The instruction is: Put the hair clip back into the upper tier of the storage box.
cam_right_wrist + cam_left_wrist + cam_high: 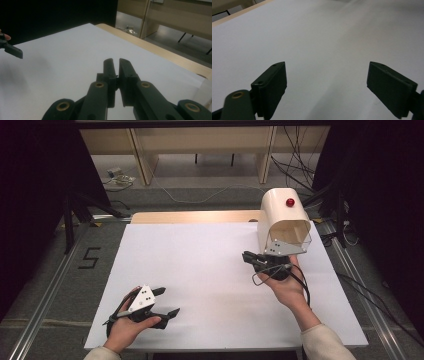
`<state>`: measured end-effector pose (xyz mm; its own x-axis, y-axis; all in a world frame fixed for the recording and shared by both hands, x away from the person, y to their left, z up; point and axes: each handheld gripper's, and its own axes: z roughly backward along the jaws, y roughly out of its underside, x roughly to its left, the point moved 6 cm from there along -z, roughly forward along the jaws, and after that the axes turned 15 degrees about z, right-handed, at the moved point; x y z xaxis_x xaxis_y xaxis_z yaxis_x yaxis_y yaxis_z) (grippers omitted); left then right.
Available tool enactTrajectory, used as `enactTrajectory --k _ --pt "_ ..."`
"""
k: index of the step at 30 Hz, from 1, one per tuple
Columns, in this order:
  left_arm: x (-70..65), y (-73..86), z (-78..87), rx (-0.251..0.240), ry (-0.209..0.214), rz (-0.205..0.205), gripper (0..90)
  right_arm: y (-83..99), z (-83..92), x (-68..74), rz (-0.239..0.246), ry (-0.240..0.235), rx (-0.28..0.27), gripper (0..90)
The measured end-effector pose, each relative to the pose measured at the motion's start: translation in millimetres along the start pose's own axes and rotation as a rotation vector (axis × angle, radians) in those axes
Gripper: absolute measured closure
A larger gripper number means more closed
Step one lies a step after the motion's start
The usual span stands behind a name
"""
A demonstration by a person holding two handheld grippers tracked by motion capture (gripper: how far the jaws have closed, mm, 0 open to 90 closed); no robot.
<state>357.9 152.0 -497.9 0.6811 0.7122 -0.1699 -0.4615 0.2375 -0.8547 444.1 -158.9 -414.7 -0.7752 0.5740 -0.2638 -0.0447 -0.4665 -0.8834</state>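
On the white rectangular table sheet (200, 270), the cream, round-topped plastic box with a red button (282, 217) stands at about two o'clock, its open mouth facing the person. The right gripper (250, 257) hovers just in front of that mouth, at its seven o'clock, jaws nearly pressed together with nothing between them (117, 75). The left gripper (167, 302) rests low at seven o'clock on the sheet, well apart from the box, jaws spread wide and empty (327, 82). The likely risk: with its jaws this narrow, the right gripper could knock the box's thin clear front lip and push the box backward toward the table's far edge instead of getting hold of it.
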Motion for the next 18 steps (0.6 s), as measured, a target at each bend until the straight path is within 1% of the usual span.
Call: enactTrajectory --k 11,18 --pt "0.1 0.1 0.1 0.000 0.000 0.000 16.1 -4.6 7.8 -8.9 -0.007 0.024 -0.019 84.9" --pt "0.3 0.0 0.0 0.000 -0.001 0.001 16.1 -7.6 15.9 -18.6 -0.013 0.052 -0.032 84.9"
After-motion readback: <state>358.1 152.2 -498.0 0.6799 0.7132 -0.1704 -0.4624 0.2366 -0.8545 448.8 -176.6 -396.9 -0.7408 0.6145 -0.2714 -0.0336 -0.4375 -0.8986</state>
